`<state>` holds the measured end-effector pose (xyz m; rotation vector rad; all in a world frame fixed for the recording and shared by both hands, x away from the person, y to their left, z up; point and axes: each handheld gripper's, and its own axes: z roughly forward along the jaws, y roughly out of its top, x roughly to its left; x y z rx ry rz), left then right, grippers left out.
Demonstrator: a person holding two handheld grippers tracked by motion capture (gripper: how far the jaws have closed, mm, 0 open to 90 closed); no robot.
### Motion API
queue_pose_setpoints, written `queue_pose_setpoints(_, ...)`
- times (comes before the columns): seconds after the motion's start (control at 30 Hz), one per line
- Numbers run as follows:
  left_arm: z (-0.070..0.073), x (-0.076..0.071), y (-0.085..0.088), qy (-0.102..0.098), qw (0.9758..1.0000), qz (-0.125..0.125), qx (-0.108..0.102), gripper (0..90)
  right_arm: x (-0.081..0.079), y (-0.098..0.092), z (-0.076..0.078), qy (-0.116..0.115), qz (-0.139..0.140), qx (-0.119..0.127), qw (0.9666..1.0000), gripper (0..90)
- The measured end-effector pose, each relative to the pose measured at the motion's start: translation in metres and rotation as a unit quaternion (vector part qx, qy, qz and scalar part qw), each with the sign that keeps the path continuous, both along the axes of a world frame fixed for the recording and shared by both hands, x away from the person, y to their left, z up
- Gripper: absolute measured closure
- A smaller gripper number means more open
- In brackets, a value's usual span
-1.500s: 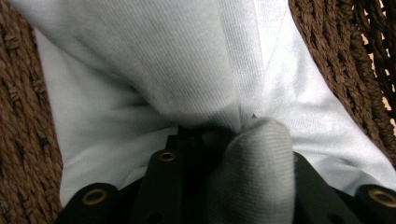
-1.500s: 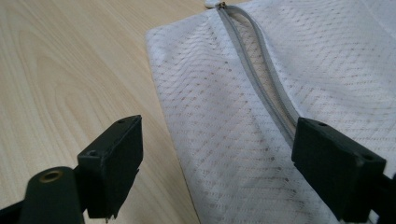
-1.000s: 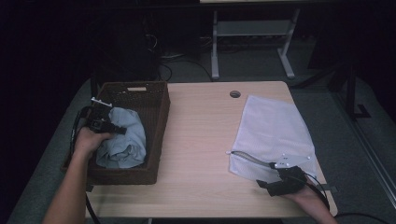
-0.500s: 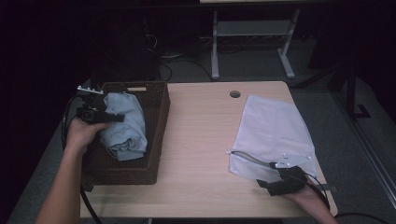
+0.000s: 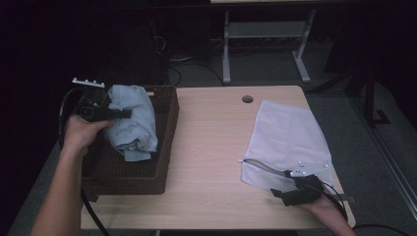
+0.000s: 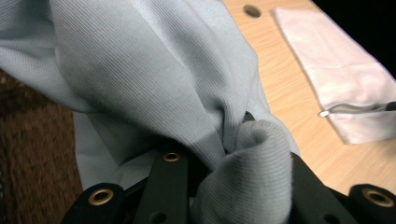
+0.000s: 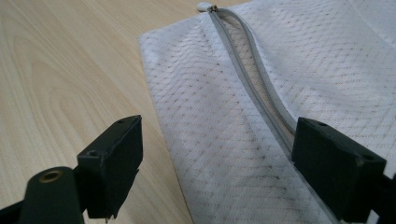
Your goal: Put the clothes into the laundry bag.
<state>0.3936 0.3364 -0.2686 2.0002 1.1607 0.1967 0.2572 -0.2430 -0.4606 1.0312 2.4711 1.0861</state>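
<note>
While the left forearm reached up from the bottom edge in the high view, the left gripper [image 5: 110, 112] was clamped on a light blue garment [image 5: 133, 125] that hung above the brown basket [image 5: 167, 128] at the left end of the tabletop [image 5: 211, 147]. The right hand [image 5: 322, 206] lay low near the front edge, with the right gripper [image 5: 280, 192] at the near edge of a white mesh bag [image 5: 290, 137].

In the left gripper view, the black jaws pinched a fold of the garment [image 6: 154, 79].

In the right gripper view, the jaws stood wide apart and held nothing, over the bag [image 7: 224, 140] beside its zipper [image 7: 257, 70].
</note>
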Motion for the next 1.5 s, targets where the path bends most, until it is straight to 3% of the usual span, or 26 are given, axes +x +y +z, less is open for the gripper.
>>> queue_pose_setpoints(0.4, 0.035, -0.005, -0.040, -0.036, 0.9976, -0.051, -0.027, 76.1, 0.000, -0.001, 0.001, -0.004, -0.002, 0.005, 1.0000, 15.6)
queue_pose_setpoints(0.6, 0.049, -0.007, -0.068, -0.051, 0.9942, -0.088, -0.037, 76.1, 0.000, -0.001, 0.001, -0.005, -0.002, 0.004, 1.0000, 15.6)
queue_pose_setpoints(0.8, 0.056, -0.009, -0.100, -0.059, 0.9899, -0.124, -0.034, 76.1, 0.000, -0.002, 0.002, -0.006, -0.002, 0.006, 1.0000, 15.6)
queue_pose_setpoints(1.1, 0.049, -0.014, -0.145, -0.056, 0.9821, -0.176, -0.035, 76.1, 0.000, -0.005, 0.004, -0.011, -0.006, 0.010, 0.9999, 15.6)
queue_pose_setpoints(1.3, 0.035, -0.019, -0.170, -0.050, 0.9767, -0.206, -0.032, 76.1, -0.002, -0.007, 0.004, -0.013, -0.010, 0.015, 0.9997, 15.6)
queue_pose_setpoints(1.5, 0.018, -0.024, -0.184, -0.040, 0.9729, -0.225, -0.034, 76.1, -0.002, -0.010, 0.005, -0.014, -0.017, 0.020, 0.9996, 16.0)
